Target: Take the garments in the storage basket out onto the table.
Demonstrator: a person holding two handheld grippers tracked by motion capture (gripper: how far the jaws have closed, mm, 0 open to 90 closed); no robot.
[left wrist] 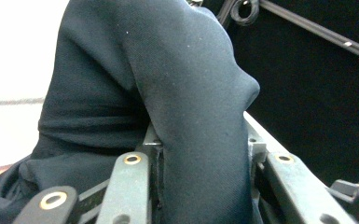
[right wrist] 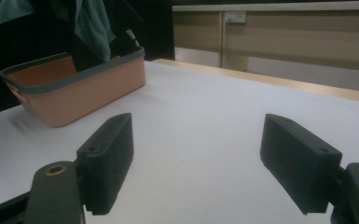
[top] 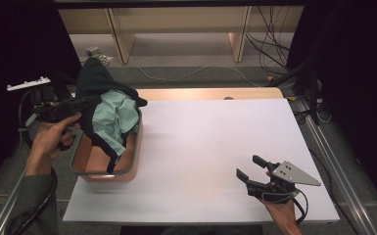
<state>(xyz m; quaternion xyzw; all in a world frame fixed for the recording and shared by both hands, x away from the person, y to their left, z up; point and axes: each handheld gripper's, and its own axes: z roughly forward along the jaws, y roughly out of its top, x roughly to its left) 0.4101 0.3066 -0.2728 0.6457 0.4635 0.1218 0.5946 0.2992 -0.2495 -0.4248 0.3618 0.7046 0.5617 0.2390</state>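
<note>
A dark garment with a pale green lining (top: 108,110) hangs above the salmon basket (top: 132,164) at the table's left, its lower end trailing into the basket. My left gripper (top: 90,100) is shut on the garment's upper part. In the left gripper view the dark cloth (left wrist: 186,93) is pinched between the jaws and covers most of the picture. My right gripper (top: 252,166) rests low at the table's front right, open, with nothing between its fingers. In the right gripper view the basket (right wrist: 88,88) stands at the far left with the garment (right wrist: 91,21) hanging over it.
The white table top (top: 210,142) stretches between the basket and my right gripper. A wooden strip (top: 205,93) runs along its far edge. Beyond it stand wooden shelf legs (top: 120,39) and loose cables (top: 269,44) lie on the floor.
</note>
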